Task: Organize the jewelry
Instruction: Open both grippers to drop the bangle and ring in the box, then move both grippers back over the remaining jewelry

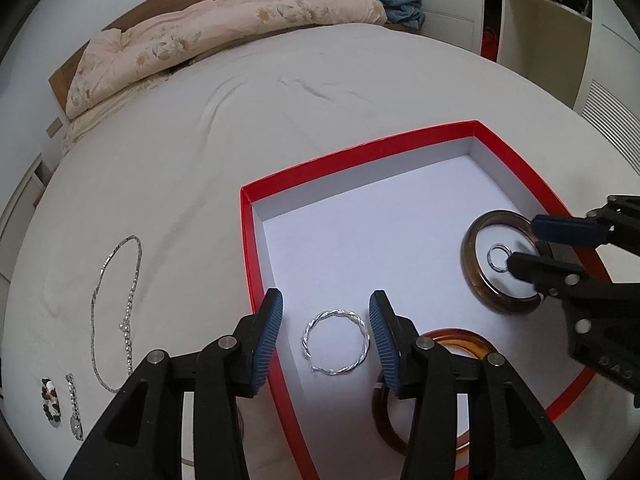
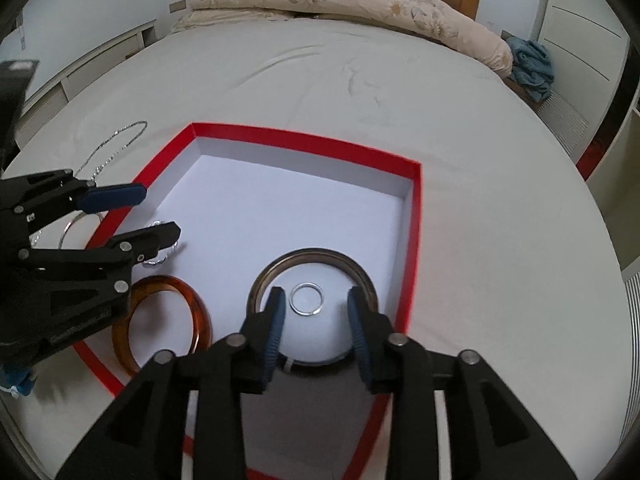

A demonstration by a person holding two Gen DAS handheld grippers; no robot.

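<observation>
The left gripper point(image 1: 326, 336) hangs with its blue pads spread wide, nothing between them, right over a twisted silver bangle point(image 1: 335, 343) that lies flat on the white floor of the red box point(image 1: 248, 240), close to the box's left wall. The right gripper point(image 2: 316, 316) is spread apart too, empty, with its tips down on either side of a small silver ring point(image 2: 306, 299); that ring sits inside a dark brown bangle point(image 2: 256, 280) near the right wall of the box (whether the pads actually touch the bangle's rim is hard to tell from either wrist view). A second bangle, the amber bangle point(image 2: 200, 320), lies flat at the near edge of the box floor, between the two grippers and apart from the brown one. Outside the box, on the white bed point(image 1: 200, 140) to its left, a long silver necklace point(image 1: 96, 304) lies in a loop, with a beaded bracelet point(image 1: 51, 400) and a silver chain bracelet point(image 1: 74, 408) just beside each other nearer the camera. At the head of the bed there's a rolled floral duvet point(image 1: 224, 28).
</observation>
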